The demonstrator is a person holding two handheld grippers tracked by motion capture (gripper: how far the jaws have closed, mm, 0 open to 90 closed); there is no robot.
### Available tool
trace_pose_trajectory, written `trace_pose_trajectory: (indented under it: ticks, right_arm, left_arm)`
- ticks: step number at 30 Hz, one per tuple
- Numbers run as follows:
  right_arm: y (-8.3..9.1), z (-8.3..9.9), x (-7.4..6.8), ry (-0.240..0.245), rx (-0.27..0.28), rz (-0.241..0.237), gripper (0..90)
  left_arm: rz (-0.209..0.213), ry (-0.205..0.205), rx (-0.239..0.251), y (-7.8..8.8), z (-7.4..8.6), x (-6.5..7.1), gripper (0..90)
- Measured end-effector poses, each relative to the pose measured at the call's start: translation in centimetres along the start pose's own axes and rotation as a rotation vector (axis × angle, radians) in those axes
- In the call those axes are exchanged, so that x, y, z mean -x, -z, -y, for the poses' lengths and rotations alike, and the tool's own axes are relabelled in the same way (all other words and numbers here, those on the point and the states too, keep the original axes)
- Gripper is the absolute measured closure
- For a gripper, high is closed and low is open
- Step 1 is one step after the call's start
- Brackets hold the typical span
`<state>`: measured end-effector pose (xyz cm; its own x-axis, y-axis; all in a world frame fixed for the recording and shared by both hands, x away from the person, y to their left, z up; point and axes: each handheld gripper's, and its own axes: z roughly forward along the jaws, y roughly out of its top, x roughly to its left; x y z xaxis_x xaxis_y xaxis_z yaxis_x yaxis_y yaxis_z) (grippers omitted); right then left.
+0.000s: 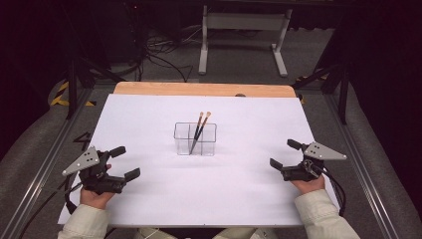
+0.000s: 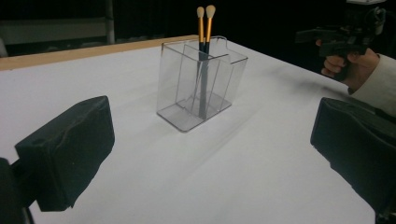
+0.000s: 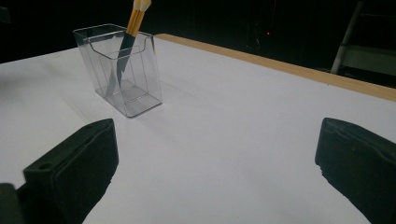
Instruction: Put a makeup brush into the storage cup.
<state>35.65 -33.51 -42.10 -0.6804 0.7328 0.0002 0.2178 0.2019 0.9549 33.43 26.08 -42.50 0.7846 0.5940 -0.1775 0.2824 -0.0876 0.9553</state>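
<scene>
The left gripper [image 1: 124, 162] is held low at the near left of the table [image 1: 149, 114], jaws spread wide and empty, aimed toward the middle. The right gripper [image 1: 285, 154] is held likewise at the near right, jaws parted, nothing gripped. Between them, well apart from both, two brushes [image 1: 200, 127] are seen leaning inside a clear holder [image 1: 195, 139].

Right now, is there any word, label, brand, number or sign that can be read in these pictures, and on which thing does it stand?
None can be read.
Clear holder: no print or label.
Two brushes: plain gold and dark handles, no lettering visible.
White table cover: blank.
Left gripper and right gripper: no marking legible on either.
Yellow-black floor tape: stripes, no text.
</scene>
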Motion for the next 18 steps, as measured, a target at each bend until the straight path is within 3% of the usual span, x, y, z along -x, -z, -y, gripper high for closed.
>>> trace_pose_trajectory:
  ticks: [5, 12, 18]
  right_arm:
    - [-0.3, 0.9, 0.0, -0.015, 0.027, -0.004, 0.0]
    - [-0.8, 1.6, 0.2, -0.031, -0.020, 0.016, 0.0]
    - [-0.8, 1.6, 0.3, -0.039, -0.016, 0.032, 0.0]
  left_arm:
    - [0.007, 0.015, -0.001, -0.3, 0.4, -0.2, 0.4]
    - [0.007, 0.038, 0.017, -0.1, 0.6, -0.7, 0.4]
    - [0.002, 0.035, 0.013, -0.1, 0.7, -0.7, 0.4]
